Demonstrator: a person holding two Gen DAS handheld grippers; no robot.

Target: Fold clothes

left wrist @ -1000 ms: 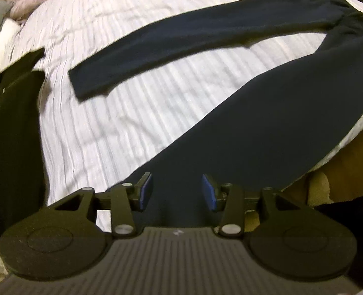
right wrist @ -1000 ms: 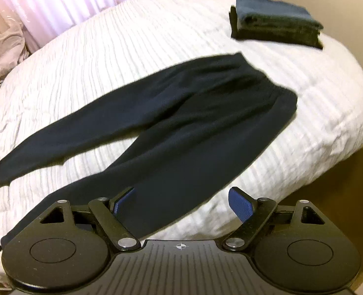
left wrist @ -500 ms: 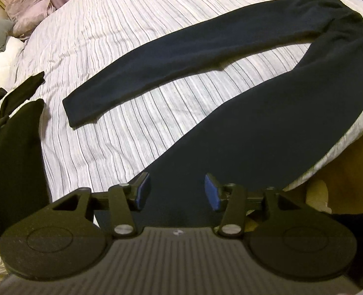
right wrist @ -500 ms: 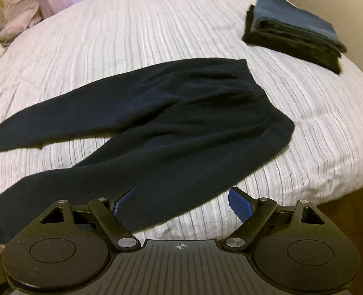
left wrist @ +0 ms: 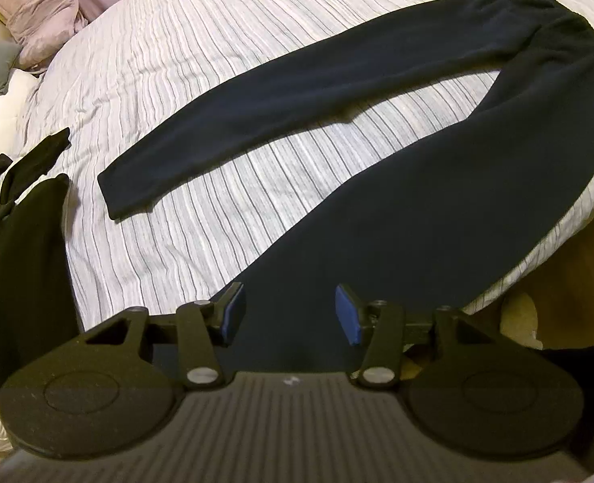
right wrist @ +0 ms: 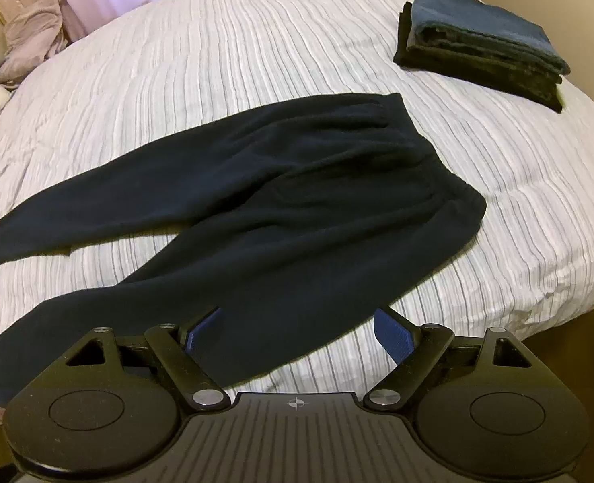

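Observation:
A pair of dark navy trousers (right wrist: 280,201) lies flat on the white striped bed (right wrist: 256,40), legs spread apart to the left, waistband at the right. In the left wrist view the trousers (left wrist: 437,185) run from upper right to the near edge. My left gripper (left wrist: 290,314) is open and empty, hovering over the lower end of the near leg. My right gripper (right wrist: 299,334) is open wide and empty, above the near leg by the bed's front edge.
A stack of folded dark and blue clothes (right wrist: 481,40) sits at the bed's far right. A heap of black garments (left wrist: 19,241) lies at the left edge. Pink bedding (left wrist: 43,16) and a pillow lie at the far left. The bed drops off at the right.
Both grippers have shifted slightly over the trousers; the right view swung left then settled closer. Both jaws stayed open. The trousers have not moved.

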